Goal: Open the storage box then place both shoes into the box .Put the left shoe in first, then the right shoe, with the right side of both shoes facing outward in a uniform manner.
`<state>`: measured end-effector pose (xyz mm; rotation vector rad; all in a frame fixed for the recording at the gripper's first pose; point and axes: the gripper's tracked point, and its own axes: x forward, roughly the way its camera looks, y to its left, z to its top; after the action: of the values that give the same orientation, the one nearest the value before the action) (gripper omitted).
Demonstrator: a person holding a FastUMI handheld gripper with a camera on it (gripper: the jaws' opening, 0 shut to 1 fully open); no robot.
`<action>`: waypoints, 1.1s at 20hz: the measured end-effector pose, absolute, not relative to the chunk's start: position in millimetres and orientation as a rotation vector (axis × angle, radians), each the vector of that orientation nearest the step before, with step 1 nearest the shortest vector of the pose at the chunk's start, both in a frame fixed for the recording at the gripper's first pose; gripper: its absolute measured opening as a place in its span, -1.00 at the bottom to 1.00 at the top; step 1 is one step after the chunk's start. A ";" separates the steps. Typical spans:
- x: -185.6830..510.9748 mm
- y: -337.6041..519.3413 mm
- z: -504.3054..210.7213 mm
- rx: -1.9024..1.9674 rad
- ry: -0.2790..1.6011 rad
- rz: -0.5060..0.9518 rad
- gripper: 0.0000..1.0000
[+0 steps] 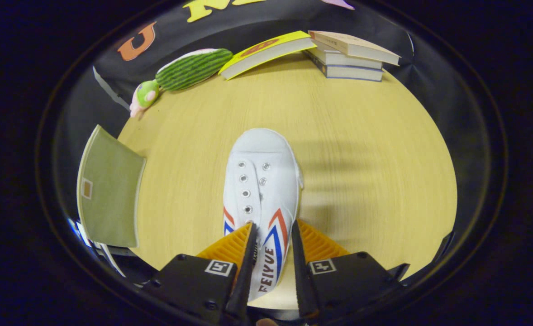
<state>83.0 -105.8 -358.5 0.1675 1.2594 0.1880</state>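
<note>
**Inspector:** Start nearest the camera. What is the tool [272,235] at?

**Assistant:** Its two fingers [248,253] stand a little apart, one on each side of the heel end of a white shoe [259,190]. The heel sits between them. Whether both fingers actually press on the shoe, I cannot tell.

**Inspector:** Condition and position of the shoe?

**Assistant:** White canvas, red and blue stripes on its sides, metal eyelets with no laces visible. It rests on the pale wooden table [361,149], sole down, toe pointing away from the fingers.

**Inspector:** The storage box?

**Assistant:** To the left of the shoe, at the table's edge, is an olive-green fabric panel [110,192] with a small label patch. It looks like the flap or lid of a box, standing up at a tilt. The rest of the box is not clear to me.

**Inspector:** Further out?

**Assistant:** Beyond the shoe's toe, at the far edge, a green striped plush toy [189,70] lies on the left. Just beside it is a yellow book [266,52], one end propped on a stack of books [350,59] to the right.
</note>
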 end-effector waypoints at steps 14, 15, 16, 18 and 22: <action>77.1 -85.9 -326.2 0.539 1.247 0.126 -0.88; 74.9 -79.3 -321.2 0.561 1.249 0.136 -0.89; 72.7 -72.0 -316.0 0.589 1.246 0.146 -0.88; 70.6 -55.1 -304.2 0.644 1.237 0.172 -0.88; 71.6 -26.7 -279.8 0.690 1.199 0.219 -0.89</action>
<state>71.6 -26.7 -279.8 0.6901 1.1988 0.2187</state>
